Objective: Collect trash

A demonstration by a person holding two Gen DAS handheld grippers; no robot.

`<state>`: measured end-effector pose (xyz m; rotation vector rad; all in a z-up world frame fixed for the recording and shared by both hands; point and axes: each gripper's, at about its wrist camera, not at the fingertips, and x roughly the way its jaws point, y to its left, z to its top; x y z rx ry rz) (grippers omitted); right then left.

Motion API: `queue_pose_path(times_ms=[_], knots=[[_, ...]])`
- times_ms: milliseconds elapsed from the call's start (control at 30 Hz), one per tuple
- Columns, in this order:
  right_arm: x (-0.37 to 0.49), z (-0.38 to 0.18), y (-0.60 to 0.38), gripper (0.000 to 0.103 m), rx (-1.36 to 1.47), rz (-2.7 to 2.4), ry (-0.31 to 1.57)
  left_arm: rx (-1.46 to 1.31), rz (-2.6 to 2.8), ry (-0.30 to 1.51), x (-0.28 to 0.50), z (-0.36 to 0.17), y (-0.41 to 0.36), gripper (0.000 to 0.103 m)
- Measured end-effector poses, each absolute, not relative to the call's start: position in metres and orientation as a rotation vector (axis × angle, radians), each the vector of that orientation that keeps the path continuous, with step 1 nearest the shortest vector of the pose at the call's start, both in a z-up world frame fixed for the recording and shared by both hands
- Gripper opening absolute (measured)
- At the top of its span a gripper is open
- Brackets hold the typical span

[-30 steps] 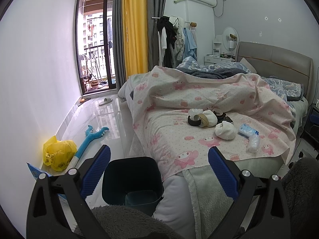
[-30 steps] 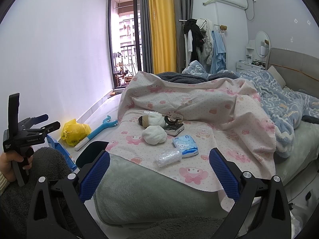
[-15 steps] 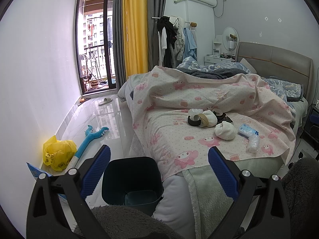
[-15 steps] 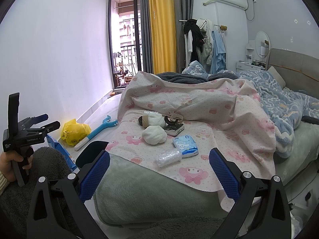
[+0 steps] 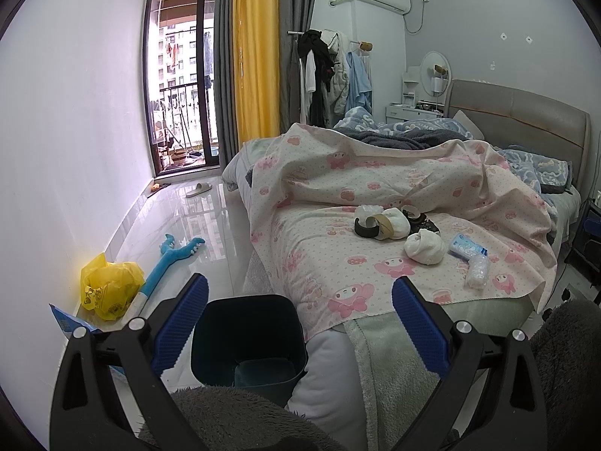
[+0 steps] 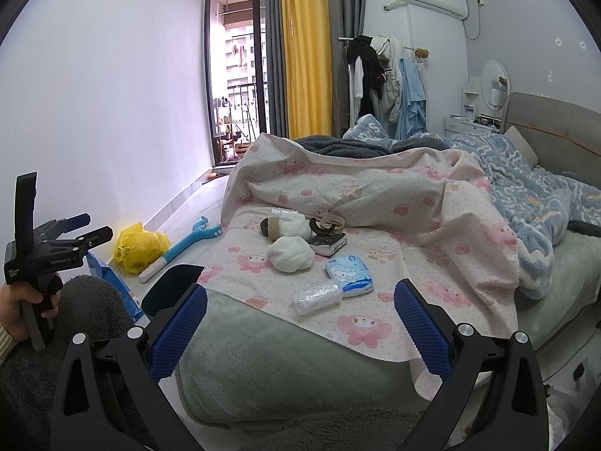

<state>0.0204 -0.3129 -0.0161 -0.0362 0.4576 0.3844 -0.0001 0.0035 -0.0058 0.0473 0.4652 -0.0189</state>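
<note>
A dark teal bin (image 5: 246, 332) stands on the floor beside the bed corner, its rim (image 6: 171, 285) showing in the right wrist view. Trash lies on the pink cartoon sheet (image 6: 375, 263): a crumpled white wad (image 6: 290, 255), a clear plastic wrap (image 6: 317, 296), a blue tissue pack (image 6: 348, 270), tape rolls (image 6: 271, 226) and a second white wad (image 6: 296, 225). The same pile (image 5: 422, 247) sits far ahead in the left wrist view. My left gripper (image 5: 298, 325) hangs open above the bin. My right gripper (image 6: 298, 332) is open, short of the plastic wrap. Both hold nothing.
On the floor by the left wall lie a yellow plastic bag (image 5: 109, 287), a blue toy stick (image 5: 169, 263) and a blue packet (image 5: 65, 323). A blue quilt (image 6: 544, 203) covers the bed's right side. A person's hand (image 6: 15, 312) holds the left gripper (image 6: 80, 230).
</note>
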Motion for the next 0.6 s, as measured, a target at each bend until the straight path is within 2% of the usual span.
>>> queue_pose_path(times_ms=[600], knots=[[0.0206, -0.0161, -0.3123, 0.1, -0.036, 0.382, 0.46, 0.046, -0.016, 0.475, 0.003, -0.0094, 0.0008, 0.1]])
